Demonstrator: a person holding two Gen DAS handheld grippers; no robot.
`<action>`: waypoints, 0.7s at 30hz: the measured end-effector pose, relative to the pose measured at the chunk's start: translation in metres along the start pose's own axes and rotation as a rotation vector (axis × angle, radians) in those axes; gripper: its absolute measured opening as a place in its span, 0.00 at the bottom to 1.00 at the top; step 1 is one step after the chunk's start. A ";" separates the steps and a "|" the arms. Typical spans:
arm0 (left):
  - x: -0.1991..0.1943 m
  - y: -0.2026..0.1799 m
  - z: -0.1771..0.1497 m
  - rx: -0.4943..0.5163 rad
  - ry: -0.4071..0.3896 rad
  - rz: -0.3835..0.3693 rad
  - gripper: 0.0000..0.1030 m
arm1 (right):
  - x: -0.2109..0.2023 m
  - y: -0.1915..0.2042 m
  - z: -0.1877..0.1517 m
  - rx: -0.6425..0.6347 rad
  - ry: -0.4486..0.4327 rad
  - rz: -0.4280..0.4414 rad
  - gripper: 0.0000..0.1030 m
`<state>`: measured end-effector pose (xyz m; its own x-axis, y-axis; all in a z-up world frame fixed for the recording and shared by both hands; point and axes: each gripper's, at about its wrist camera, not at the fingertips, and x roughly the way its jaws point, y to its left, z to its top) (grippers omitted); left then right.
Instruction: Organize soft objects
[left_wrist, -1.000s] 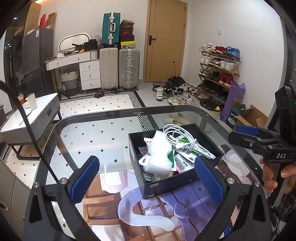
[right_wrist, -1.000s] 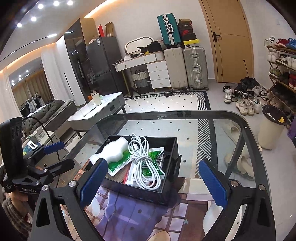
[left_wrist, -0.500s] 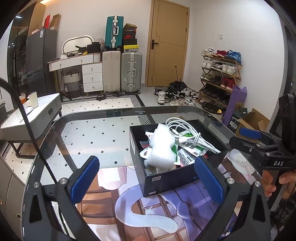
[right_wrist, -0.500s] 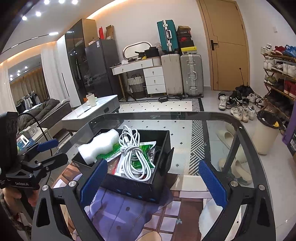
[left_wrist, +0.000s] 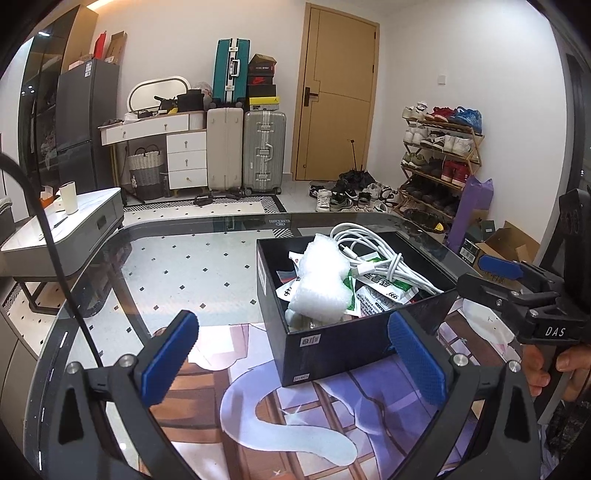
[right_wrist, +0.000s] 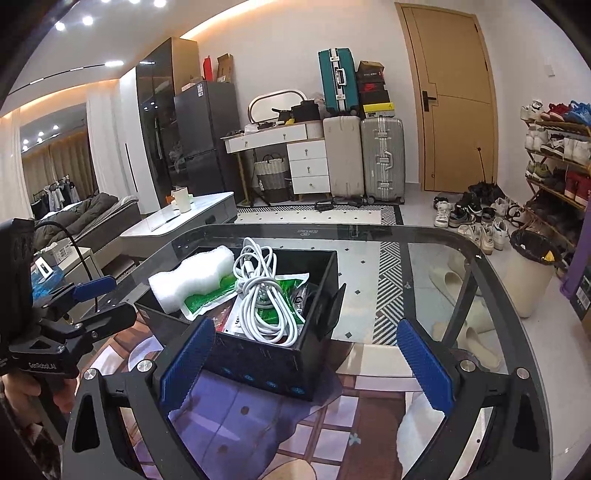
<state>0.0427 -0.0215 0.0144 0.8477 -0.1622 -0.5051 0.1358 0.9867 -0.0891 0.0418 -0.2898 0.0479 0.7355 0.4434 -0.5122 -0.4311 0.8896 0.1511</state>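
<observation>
A black open box (left_wrist: 332, 343) (right_wrist: 273, 373) stands on the glass table, on a printed mat. Inside lie a roll of white bubble wrap (left_wrist: 319, 280) (right_wrist: 188, 278), a coiled white cable (left_wrist: 373, 258) (right_wrist: 264, 295) and green-and-white sachets (left_wrist: 380, 291) (right_wrist: 207, 299). My left gripper (left_wrist: 291, 363) is open and hovers in front of the box's near left corner, holding nothing. My right gripper (right_wrist: 306, 365) is open too, in front of the box's near right corner. Each gripper shows from the side in the other's view: the right gripper (left_wrist: 524, 291) and the left gripper (right_wrist: 74, 314).
The glass table (left_wrist: 192, 266) has a dark rounded rim (right_wrist: 476, 254). A low grey side table (left_wrist: 62, 236) stands to the left. Suitcases (left_wrist: 245, 151), a white dresser, a door and a shoe rack (left_wrist: 439, 155) line the far walls. A hand (left_wrist: 554, 369) grips the right gripper's handle.
Both cameras have tilted up a little, so the box and table sit lower in the frames. Both grippers have stayed open and nothing in the box has moved.
</observation>
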 end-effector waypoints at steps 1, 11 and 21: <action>0.000 -0.001 -0.002 0.004 0.001 0.003 1.00 | 0.001 0.000 -0.001 0.000 0.000 0.001 0.97; 0.001 -0.005 -0.008 0.021 -0.012 0.017 1.00 | 0.005 -0.002 -0.008 0.002 0.000 0.001 0.97; 0.001 -0.002 -0.009 0.015 -0.011 0.008 1.00 | 0.004 0.000 -0.010 -0.013 -0.005 0.000 0.97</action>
<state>0.0381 -0.0240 0.0062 0.8545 -0.1544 -0.4960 0.1368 0.9880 -0.0720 0.0394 -0.2887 0.0380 0.7384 0.4441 -0.5076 -0.4379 0.8881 0.1399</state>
